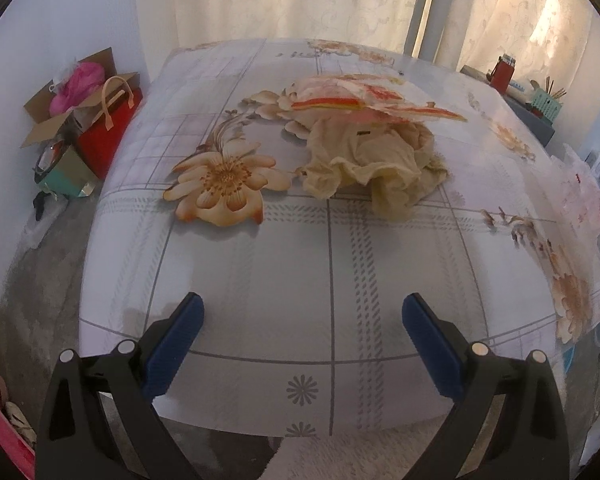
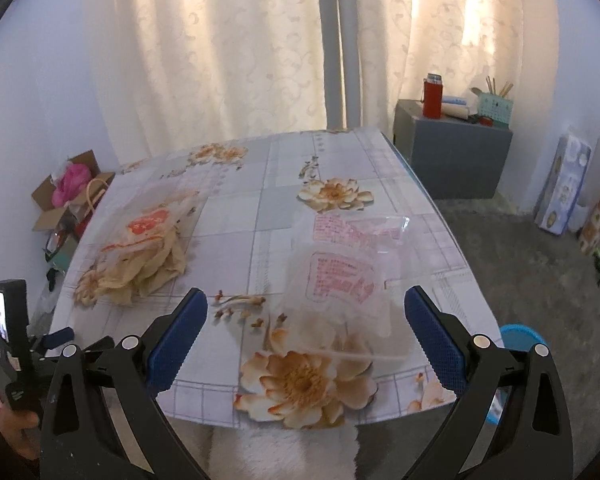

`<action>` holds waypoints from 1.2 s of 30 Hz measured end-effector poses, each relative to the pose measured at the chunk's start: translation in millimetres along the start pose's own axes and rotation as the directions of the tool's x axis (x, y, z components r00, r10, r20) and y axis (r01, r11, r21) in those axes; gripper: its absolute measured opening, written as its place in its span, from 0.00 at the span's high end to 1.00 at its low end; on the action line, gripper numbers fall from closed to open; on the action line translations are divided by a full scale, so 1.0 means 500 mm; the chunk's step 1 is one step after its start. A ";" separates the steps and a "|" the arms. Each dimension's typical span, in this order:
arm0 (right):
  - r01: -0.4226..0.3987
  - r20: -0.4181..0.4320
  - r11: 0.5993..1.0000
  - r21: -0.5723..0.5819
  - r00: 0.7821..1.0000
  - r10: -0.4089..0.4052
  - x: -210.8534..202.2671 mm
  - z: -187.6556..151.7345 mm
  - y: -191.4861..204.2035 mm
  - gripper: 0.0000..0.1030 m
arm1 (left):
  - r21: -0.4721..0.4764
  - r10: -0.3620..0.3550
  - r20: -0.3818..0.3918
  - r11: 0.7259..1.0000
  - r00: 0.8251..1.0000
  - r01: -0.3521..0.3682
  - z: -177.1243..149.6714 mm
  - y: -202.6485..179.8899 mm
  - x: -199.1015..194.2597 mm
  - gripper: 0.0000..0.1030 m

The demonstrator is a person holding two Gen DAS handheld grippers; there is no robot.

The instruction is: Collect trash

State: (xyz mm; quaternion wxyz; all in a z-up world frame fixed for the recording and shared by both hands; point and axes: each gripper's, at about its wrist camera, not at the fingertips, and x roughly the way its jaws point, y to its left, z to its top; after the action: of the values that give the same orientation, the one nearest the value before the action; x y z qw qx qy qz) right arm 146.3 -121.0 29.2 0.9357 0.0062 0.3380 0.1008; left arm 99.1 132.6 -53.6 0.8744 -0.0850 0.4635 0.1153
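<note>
Crumpled yellowish wrappers (image 1: 376,160) sit mid-table on the floral tablecloth (image 1: 260,280), with a clear plastic bag (image 2: 340,276) near the right edge. Left gripper (image 1: 302,346) and right gripper (image 2: 306,340) both hover wide open, holding nothing.

Backlit cream curtains (image 2: 228,52); grey cabinet (image 2: 452,152) beside floral-clothed table (image 2: 260,208).

Ahead of your gripper, cream patterned curtains (image 2: 204,52) hang behind the floral tablecloth (image 2: 236,216). Off to your left on the floor sits an open cardboard box (image 1: 56,120) with something pink inside, just beside a red gift bag (image 1: 108,136). To your right, a grey cabinet (image 2: 456,156) carries a red flask (image 2: 433,98) and a teal utensil holder (image 2: 496,108).
</note>
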 end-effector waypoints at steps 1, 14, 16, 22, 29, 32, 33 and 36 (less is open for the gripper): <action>0.000 -0.006 1.000 -0.002 1.000 0.000 0.005 0.002 -0.002 0.08 | 0.007 0.010 -0.003 1.000 1.000 -0.010 0.000 -0.003 0.002 0.06; 0.065 -0.100 0.994 -0.086 0.992 -0.073 0.122 0.009 0.032 0.15 | 0.010 0.052 -0.007 0.999 0.999 -0.052 0.003 -0.015 0.007 0.05; 0.086 -0.114 0.993 -0.084 0.989 -0.095 0.135 0.007 0.031 0.17 | 0.010 0.053 -0.005 0.999 0.999 -0.053 0.001 -0.015 0.006 0.05; 0.131 -0.140 0.989 -0.071 0.980 -0.140 0.157 -0.001 0.024 0.24 | 0.009 0.056 0.001 0.998 0.998 -0.056 -0.002 -0.016 0.006 0.05; 0.139 -0.127 0.989 -0.045 0.981 -0.144 0.137 -0.003 0.014 0.49 | 0.010 0.056 0.004 0.998 0.998 -0.056 -0.003 -0.014 0.006 0.05; 0.141 -0.119 0.989 -0.032 0.982 -0.144 0.123 -0.004 0.009 0.66 | 0.012 0.055 0.003 0.998 0.998 -0.055 -0.002 -0.015 0.005 0.05; 0.142 -0.118 0.990 -0.024 0.983 -0.144 0.119 -0.004 0.005 0.68 | 0.011 0.055 0.002 0.998 0.998 -0.055 -0.002 -0.014 0.005 0.05; 0.149 -0.107 0.989 -0.011 0.983 -0.149 0.106 -0.004 -0.001 0.70 | 0.012 0.055 0.003 0.998 0.998 -0.056 -0.002 -0.014 0.006 0.05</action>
State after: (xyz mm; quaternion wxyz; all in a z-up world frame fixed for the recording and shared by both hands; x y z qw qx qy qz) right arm 185.0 -111.1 -6.0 0.9212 -0.0261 0.3871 0.0311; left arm 101.6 125.7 -56.3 0.8720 -0.0665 0.4652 0.1367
